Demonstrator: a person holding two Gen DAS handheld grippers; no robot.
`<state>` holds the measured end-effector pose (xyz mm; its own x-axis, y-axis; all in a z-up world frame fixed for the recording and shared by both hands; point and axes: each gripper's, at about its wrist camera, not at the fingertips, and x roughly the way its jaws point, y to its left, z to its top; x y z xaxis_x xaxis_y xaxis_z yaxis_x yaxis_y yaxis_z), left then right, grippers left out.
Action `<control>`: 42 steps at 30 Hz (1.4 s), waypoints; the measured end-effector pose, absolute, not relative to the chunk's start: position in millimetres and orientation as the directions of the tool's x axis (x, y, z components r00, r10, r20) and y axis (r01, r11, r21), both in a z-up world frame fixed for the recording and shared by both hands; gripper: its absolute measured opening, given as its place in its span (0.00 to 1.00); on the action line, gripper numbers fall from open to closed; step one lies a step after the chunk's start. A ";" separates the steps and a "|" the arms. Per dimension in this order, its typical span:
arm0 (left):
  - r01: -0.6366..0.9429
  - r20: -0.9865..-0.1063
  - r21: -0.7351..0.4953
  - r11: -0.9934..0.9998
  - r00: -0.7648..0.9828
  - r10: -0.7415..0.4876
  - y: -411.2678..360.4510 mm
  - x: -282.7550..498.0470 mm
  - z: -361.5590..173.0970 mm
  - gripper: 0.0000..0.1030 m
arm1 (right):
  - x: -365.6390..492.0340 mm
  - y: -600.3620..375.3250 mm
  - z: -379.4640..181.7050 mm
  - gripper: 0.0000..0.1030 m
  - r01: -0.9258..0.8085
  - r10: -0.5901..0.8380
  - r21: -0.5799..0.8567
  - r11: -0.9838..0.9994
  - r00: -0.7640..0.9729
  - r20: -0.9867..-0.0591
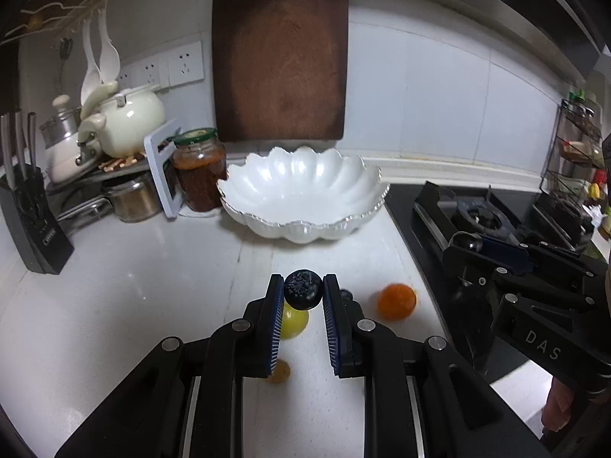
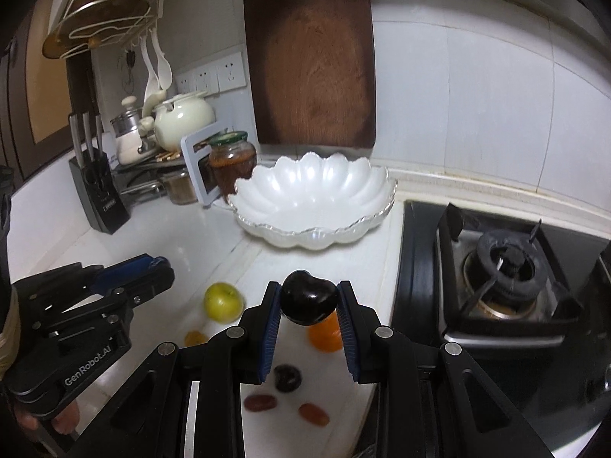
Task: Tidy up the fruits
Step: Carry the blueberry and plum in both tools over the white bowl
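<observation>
The left tool (image 1: 304, 290) is clamped on a small dark, wrinkle-topped fruit (image 1: 303, 289), held at its fingertips above the white table (image 1: 133, 297), short of the scalloped white bowl (image 1: 303, 194). The right tool (image 2: 308, 301) is clamped on a glossy dark plum-like fruit (image 2: 308, 302), likewise raised above the table on the near side of the bowl (image 2: 313, 206). The bowl stands at the back of the table, below a brown cutting board (image 1: 280, 57) that leans on the tiled wall, and it holds no fruit that can be seen. On the near side of the bowl, loose on the table, lie a yellow-green apple (image 2: 223, 301), an orange (image 1: 396, 300), a small yellowish fruit (image 2: 194, 337), a dark wrinkled fruit (image 2: 287, 378) and two reddish oblong fruits (image 2: 260, 402), the last ones blurred. In the left wrist view the apple (image 1: 294, 322) sits partly hidden behind the left tool's fingers. Left of the bowl stands a jar with a green lid (image 1: 199, 170), with a cream kettle (image 1: 130, 120) and a black knife block (image 1: 32, 221) further left. Right of the bowl is a black gas stove (image 2: 504, 267).
</observation>
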<state>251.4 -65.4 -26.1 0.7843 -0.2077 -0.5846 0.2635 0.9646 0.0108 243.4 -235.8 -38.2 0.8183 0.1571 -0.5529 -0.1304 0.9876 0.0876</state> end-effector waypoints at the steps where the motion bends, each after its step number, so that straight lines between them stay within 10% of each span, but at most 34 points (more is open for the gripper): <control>1: 0.252 -0.581 0.014 0.968 0.790 -0.197 -67.5 252.4 -25.2 0.21 | 245.3 -238.8 -36.9 0.30 -0.137 0.165 0.092 0.986 0.821 -0.546; 42: 0.242 -0.580 0.031 0.970 0.795 -0.180 -65.4 433.3 21.5 0.21 | 417.4 -235.1 9.1 0.30 -0.101 0.103 0.034 0.994 0.837 -0.537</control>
<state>433.3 -65.4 21.5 0.7947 -0.1799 -0.5798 0.2421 0.9697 0.0310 417.4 -235.1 9.1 0.8374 0.1032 -0.5368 -0.1006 0.9943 0.0342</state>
